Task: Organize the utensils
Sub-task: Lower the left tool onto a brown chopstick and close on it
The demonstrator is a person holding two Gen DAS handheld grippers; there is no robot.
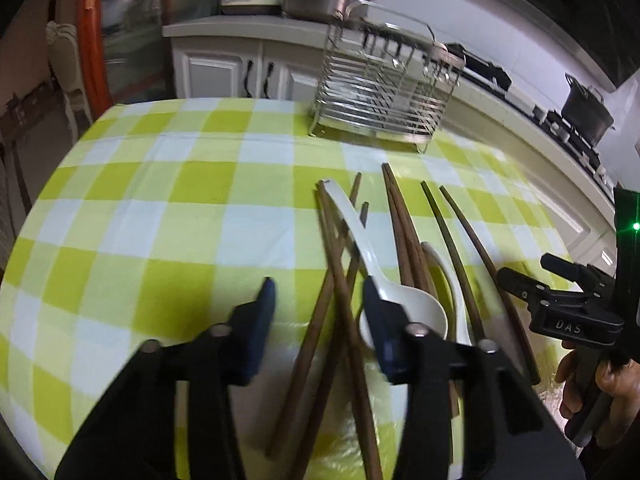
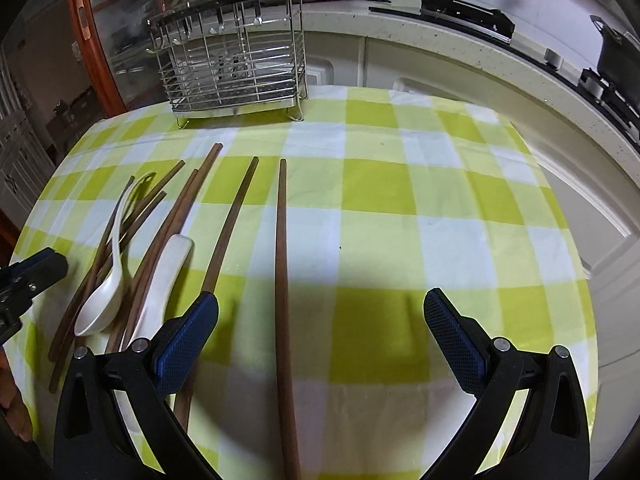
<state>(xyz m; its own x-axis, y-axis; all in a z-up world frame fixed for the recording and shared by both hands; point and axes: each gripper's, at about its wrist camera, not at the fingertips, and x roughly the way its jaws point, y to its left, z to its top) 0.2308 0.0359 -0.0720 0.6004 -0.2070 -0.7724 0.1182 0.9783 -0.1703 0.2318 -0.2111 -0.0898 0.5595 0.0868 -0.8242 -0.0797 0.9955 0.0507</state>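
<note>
Several brown chopsticks [image 1: 404, 224] and two white ceramic spoons lie in a loose pile on the green checked tablecloth [image 1: 160, 208]. My left gripper [image 1: 320, 292] hovers low over the pile, its jaws apart; crossed chopsticks [image 1: 336, 300] run between the blue pads without touching them. The right pad covers the edge of one spoon [image 1: 408, 304]. My right gripper [image 2: 320, 302] stands wide open above one long chopstick [image 2: 282, 240]; its left pad is over another chopstick [image 2: 230, 232]. Both spoons [image 2: 104, 300] lie to its left. The wire utensil rack [image 2: 232, 68] stands at the table's far side.
Behind the table runs a white counter [image 2: 460, 40] with pots and a stove [image 1: 584, 112]. The wire rack [image 1: 384, 84] sits near the table's far edge. A hand [image 1: 580, 380] holds the right gripper [image 1: 526, 266] close beside the pile. The left gripper [image 2: 36, 268] shows at the right wrist view's left edge.
</note>
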